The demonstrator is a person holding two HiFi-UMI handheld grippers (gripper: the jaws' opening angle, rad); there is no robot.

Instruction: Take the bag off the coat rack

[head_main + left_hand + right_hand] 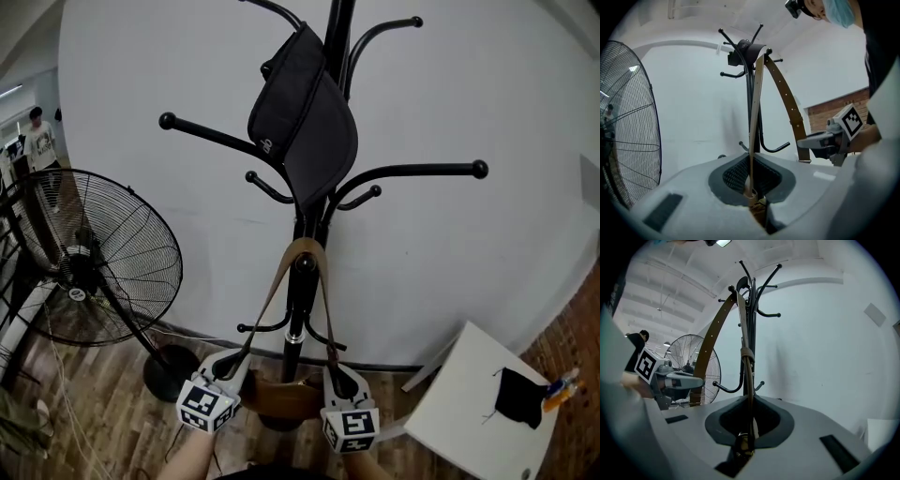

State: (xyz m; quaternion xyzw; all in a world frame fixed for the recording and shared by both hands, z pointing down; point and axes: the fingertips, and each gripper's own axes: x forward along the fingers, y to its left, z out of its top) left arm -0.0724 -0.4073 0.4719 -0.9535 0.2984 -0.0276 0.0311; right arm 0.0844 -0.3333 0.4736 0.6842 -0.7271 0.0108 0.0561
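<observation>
my left hand-held gripper (230, 366) was pinching the brown strap (270, 292) of the bag (281, 398) on its left run. the left gripper view showed the jaws pressed together on the leather. my right hand-held gripper (337, 375) was clamped the same way on the strap's right run. from both, the strap rose to a loop over a knob (303, 263) on the pole of the coat rack (296, 323). the bag hung low against the pole, between the two hand-held grippers. a black pouch (305, 117) hung from an upper hook of the rack. a fan (94, 262) stood to the left by the white wall, and a white worktop (459, 412) sat at the lower right.
</observation>
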